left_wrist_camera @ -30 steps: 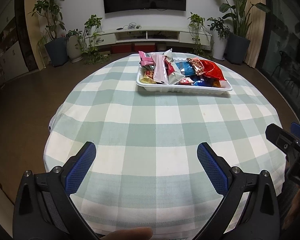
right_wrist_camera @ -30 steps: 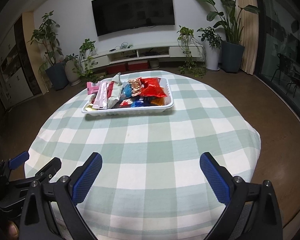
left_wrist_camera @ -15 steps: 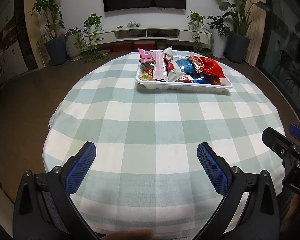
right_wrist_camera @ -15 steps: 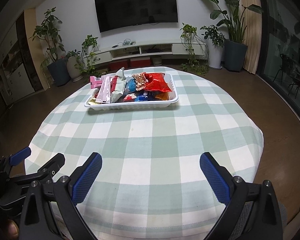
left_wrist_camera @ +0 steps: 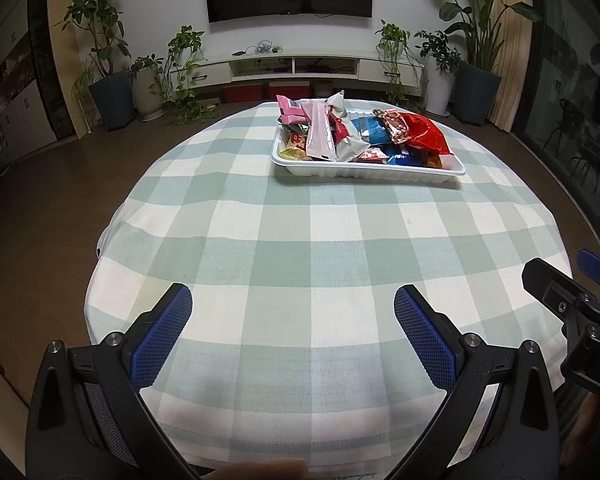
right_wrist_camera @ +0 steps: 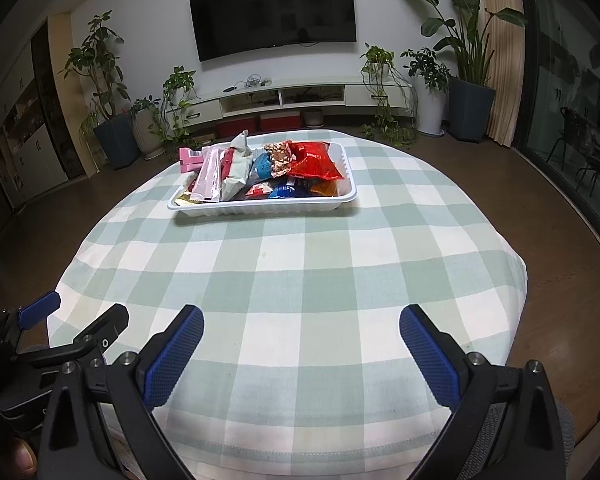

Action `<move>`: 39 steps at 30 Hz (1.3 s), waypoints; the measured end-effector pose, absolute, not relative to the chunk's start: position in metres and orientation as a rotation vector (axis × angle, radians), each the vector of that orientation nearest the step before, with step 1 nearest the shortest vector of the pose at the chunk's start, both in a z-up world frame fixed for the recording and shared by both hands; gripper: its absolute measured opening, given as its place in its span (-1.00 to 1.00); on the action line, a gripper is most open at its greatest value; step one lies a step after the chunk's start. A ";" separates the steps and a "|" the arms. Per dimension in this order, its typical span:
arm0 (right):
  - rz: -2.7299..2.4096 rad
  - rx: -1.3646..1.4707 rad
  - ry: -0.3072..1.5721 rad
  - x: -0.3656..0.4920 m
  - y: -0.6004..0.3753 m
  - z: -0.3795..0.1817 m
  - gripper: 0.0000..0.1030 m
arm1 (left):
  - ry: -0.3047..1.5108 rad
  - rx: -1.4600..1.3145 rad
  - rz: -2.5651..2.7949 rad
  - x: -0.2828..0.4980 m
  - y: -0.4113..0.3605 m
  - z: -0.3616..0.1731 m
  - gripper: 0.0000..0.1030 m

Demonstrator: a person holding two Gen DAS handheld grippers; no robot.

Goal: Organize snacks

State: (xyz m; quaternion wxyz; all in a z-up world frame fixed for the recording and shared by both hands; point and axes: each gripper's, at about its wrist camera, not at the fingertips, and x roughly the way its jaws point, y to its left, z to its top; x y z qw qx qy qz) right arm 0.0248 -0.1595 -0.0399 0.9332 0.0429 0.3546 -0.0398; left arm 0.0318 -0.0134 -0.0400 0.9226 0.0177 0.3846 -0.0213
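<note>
A white tray [left_wrist_camera: 364, 171] full of snack packets stands at the far side of the round checked table [left_wrist_camera: 300, 240]; it also shows in the right wrist view [right_wrist_camera: 260, 209]. On top lie a red bag [left_wrist_camera: 422, 136], a long pink packet [left_wrist_camera: 320, 132] and a blue packet [left_wrist_camera: 366, 130]. My left gripper [left_wrist_camera: 293, 306] is open and empty over the table's near edge. My right gripper [right_wrist_camera: 302, 334] is open and empty, also near the front edge, to the right of the left one.
Behind the table are a low white TV cabinet [left_wrist_camera: 300, 66], a wall TV [right_wrist_camera: 274, 10] and potted plants [left_wrist_camera: 104, 80] on both sides. Dark glass doors [right_wrist_camera: 572, 100] are at the right. Brown floor surrounds the table.
Both grippers have drawn back and risen slightly, so the table and tray sit lower and farther in view. Both stay open and empty.
</note>
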 end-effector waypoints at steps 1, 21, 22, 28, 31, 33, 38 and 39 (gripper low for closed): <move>-0.082 0.088 0.725 0.025 -0.160 -0.040 0.95 | 0.790 0.036 -0.044 0.032 -0.013 -0.040 0.99; -0.081 0.084 0.734 0.022 -0.158 -0.042 0.95 | 0.792 0.033 -0.042 0.032 -0.012 -0.042 0.99; -0.082 0.084 0.735 0.022 -0.158 -0.042 0.95 | 0.792 0.033 -0.042 0.032 -0.011 -0.042 0.99; -0.080 0.083 0.738 0.020 -0.159 -0.042 0.95 | 0.796 0.031 -0.044 0.032 -0.011 -0.043 0.99; -0.080 0.083 0.739 0.020 -0.158 -0.042 0.95 | 0.800 0.030 -0.042 0.031 -0.010 -0.045 0.99; -0.081 0.082 0.741 0.021 -0.158 -0.042 0.95 | 0.803 0.027 -0.041 0.032 -0.009 -0.044 0.99; -0.081 0.081 0.743 0.020 -0.158 -0.042 0.95 | 0.803 0.029 -0.037 0.031 -0.009 -0.044 0.99; -0.081 0.081 0.743 0.018 -0.158 -0.043 0.95 | 0.803 0.031 -0.034 0.031 -0.010 -0.044 0.99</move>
